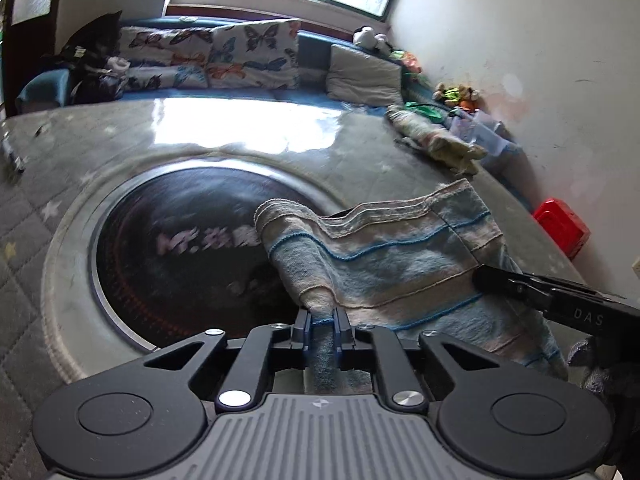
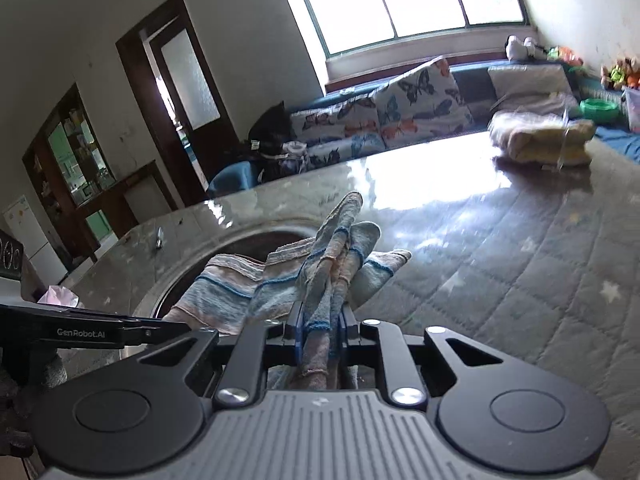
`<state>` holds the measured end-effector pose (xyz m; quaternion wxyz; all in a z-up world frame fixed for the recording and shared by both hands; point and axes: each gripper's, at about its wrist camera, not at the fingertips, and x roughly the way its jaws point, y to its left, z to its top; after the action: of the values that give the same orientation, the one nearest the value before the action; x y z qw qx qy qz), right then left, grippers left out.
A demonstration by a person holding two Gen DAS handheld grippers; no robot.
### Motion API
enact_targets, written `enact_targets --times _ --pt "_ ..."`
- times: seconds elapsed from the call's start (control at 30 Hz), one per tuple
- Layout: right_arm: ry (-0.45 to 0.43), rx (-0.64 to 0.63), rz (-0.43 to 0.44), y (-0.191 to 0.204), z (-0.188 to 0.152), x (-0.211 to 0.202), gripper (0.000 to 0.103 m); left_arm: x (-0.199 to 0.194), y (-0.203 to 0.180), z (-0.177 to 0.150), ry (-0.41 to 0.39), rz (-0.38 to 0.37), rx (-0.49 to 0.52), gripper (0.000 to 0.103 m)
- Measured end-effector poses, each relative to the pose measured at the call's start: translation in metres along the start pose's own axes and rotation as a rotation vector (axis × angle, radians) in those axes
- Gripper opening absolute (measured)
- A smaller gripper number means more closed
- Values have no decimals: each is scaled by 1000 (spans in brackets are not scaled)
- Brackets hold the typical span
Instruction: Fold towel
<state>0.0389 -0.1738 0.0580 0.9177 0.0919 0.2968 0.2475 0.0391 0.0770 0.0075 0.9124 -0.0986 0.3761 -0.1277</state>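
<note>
A striped towel [image 1: 400, 256], pale blue and pink with blue lines, hangs lifted above the table between both grippers. My left gripper [image 1: 323, 322] is shut on one bunched corner of it. My right gripper [image 2: 320, 330] is shut on another bunched edge of the towel [image 2: 328, 268], several layers gathered between its fingers. The right gripper [image 1: 484, 278] also reaches in from the right edge of the left wrist view, its tip against the cloth. In the right wrist view the left gripper [image 2: 182, 326] comes in from the left, beside the hanging cloth.
Below the towel is a round dark glass plate [image 1: 180, 256] set in a table with a shiny grey quilted cover [image 2: 520, 260]. A folded yellowish towel pile [image 1: 436, 140] lies at the far right. A red box [image 1: 562, 226] sits by the wall. A butterfly-print sofa [image 1: 216, 56] stands behind the table.
</note>
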Motion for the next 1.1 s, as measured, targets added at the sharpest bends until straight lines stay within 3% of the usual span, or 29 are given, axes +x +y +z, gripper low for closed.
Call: enact_targets --times 0.5,0.77,1.1 --pt "-102 -56 -149 -39 48 -52 15 23 -85 53 -62 -62 112 11" --pt "-77 -56 -213 -73 60 -44 15 65 -110 64 -35 -57 127 11" --pt "-23 -29 -249 -107 46 -22 15 102 -118 61 27 -52 136 11"
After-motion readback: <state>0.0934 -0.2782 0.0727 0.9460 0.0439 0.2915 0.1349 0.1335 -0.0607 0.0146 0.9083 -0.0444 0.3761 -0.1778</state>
